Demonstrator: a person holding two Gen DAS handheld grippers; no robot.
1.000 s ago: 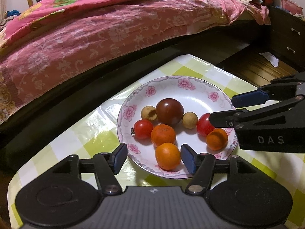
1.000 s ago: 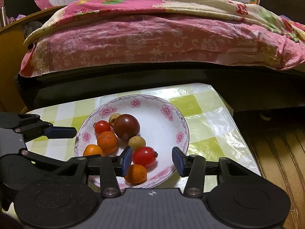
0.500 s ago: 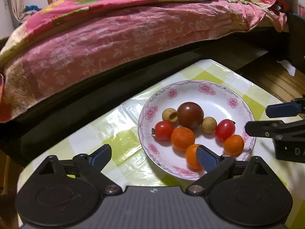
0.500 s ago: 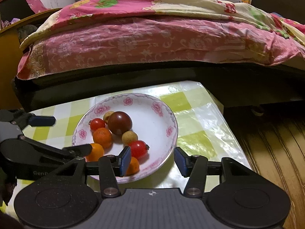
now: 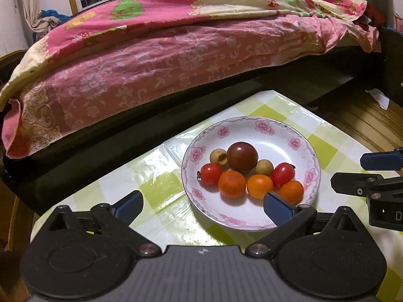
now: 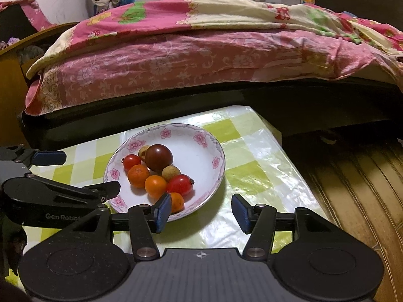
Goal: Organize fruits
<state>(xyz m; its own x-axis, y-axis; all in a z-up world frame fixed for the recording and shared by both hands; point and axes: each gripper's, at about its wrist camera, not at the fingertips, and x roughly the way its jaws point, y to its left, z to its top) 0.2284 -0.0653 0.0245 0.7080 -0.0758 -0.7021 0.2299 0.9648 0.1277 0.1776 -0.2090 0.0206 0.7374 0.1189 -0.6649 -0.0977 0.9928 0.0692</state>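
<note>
Holding both grippers wide and empty, we start at the pads. Our left gripper [image 5: 202, 205] has its 2 blue pads far apart; the right-hand pad [image 5: 278, 207] overlaps the near rim of the plate [image 5: 267, 128] in view, while the other hangs over the tablecloth [image 5: 161, 183] left of the plate. Our right gripper [image 6: 201, 212] is likewise spread, gripping nothing: 1 pad [image 6: 163, 212] sits over the plate's near rim, partly hiding an orange fruit [image 6: 177, 202], and the other is over the cloth to the plate's right.

All 8 fruits lie on the plate, bunched toward its near-left part. A dark tomato [image 5: 242, 156] sits in the middle of the cluster, with 1 tan longan [image 5: 218, 156] touching it on the left and another [image 5: 264, 167] on the right. Nearer to us run a red tomato [image 5: 211, 174], 2 orange fruits [image 5: 231, 184] [image 5: 260, 186], and a second red tomato [image 5: 282, 175].

From the left wrist view, the right gripper's fingers reach in at the right of the plate, apart from it. The plate rests on a green-and-white checked cloth, and beyond it stands a bed [image 5: 176, 50] under a pink floral cover.
</note>
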